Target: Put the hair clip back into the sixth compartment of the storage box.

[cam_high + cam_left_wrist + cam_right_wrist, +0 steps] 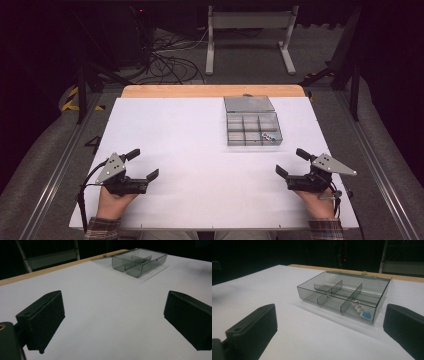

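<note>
resting apart: left claw (143, 164) | right claw (290, 162) | box (252, 128) between, unobstructed

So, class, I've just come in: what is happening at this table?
A person holds a two-jaw gripper in each hand at the near edge of a white table. The left gripper and right gripper both rest with jaws wide apart, holding nothing. Farther off, nearer the right gripper, sits a clear compartment box with its lid open. One near corner compartment holds a small item with a blue part; nothing is being touched yet.
</note>
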